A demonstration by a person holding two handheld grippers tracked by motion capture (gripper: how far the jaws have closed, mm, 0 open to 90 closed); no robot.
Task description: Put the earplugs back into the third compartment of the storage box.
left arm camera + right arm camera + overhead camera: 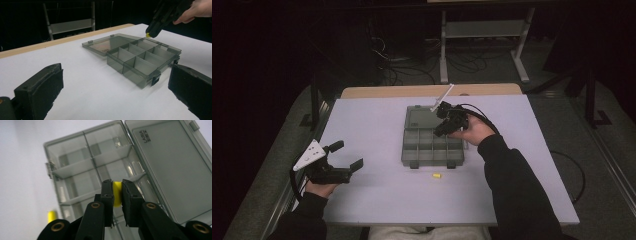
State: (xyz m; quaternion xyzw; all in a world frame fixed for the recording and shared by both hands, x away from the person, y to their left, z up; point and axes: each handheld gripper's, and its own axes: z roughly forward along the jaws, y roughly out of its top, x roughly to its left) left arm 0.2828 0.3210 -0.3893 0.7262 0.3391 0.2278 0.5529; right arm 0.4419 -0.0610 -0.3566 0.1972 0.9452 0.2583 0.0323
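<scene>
Sorting small yellow pieces into the open organizer box [432, 147] looks like the work in hand, and the step now is dropping one into a compartment. To do it well, bring the right gripper [117, 191] squarely over a single cell, low enough that the piece cannot bounce over a divider, and only then let the jaws part; keep clear of the thin partition walls and the lid [422, 117] lying flat on the far side. The right gripper has its jaws pinched narrow on a yellow piece [117, 193], held above the far row of compartments, near the lid's hinge. A second yellow piece [437, 176] lies on the white table [372, 200], just near of the box. The left gripper [347, 156] rests at the near left, jaws spread wide, holding nothing, well apart from the box.
</scene>
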